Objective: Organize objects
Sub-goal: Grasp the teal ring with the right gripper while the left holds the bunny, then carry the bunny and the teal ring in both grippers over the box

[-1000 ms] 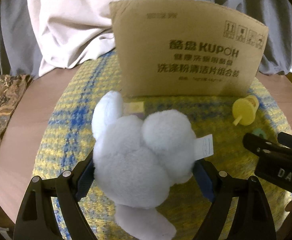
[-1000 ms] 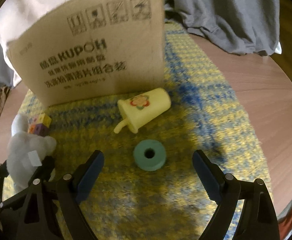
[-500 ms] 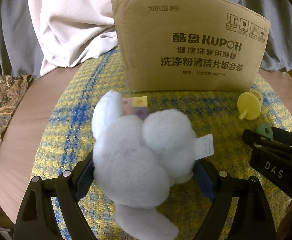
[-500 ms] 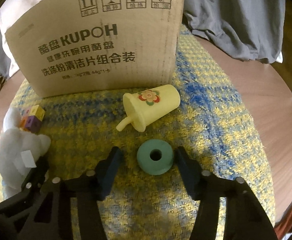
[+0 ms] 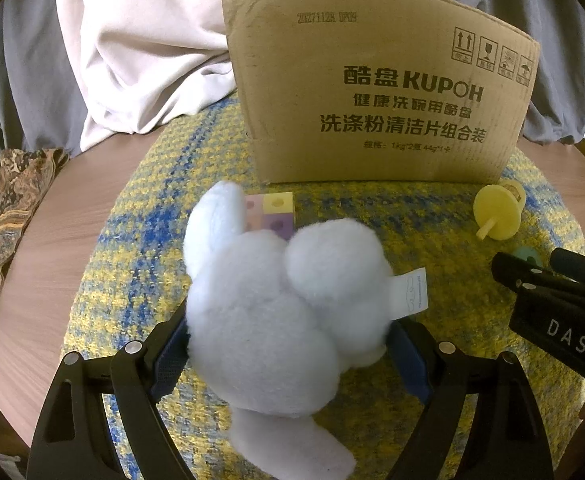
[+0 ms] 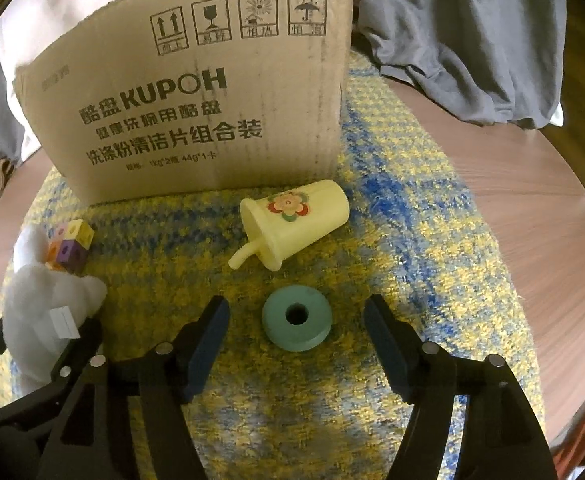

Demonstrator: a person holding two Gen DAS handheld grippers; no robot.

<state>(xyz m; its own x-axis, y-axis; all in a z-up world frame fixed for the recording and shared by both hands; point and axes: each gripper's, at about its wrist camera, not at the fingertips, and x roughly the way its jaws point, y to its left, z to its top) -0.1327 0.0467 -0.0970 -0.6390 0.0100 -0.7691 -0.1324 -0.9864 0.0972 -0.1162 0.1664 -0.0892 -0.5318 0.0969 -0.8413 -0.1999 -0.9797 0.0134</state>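
Note:
My left gripper is shut on a white plush toy, with a pad pressed into each side. Just behind the plush sits a small block of coloured cubes. A green ring lies flat on the mat between the jaws of my right gripper. Those jaws are opening and the pads stand clear of the ring. A yellow toy cup with a flower and a straw lies on its side just beyond the ring. A cardboard box stands upright behind everything.
A yellow and blue woven mat covers a round wooden table. Grey cloth and white cloth are heaped behind the box. A patterned brown fabric lies at the table's left edge.
The right jaws closed in around the green ring, then spread apart again; the ring stayed on the mat. The left gripper kept still with the plush in it.

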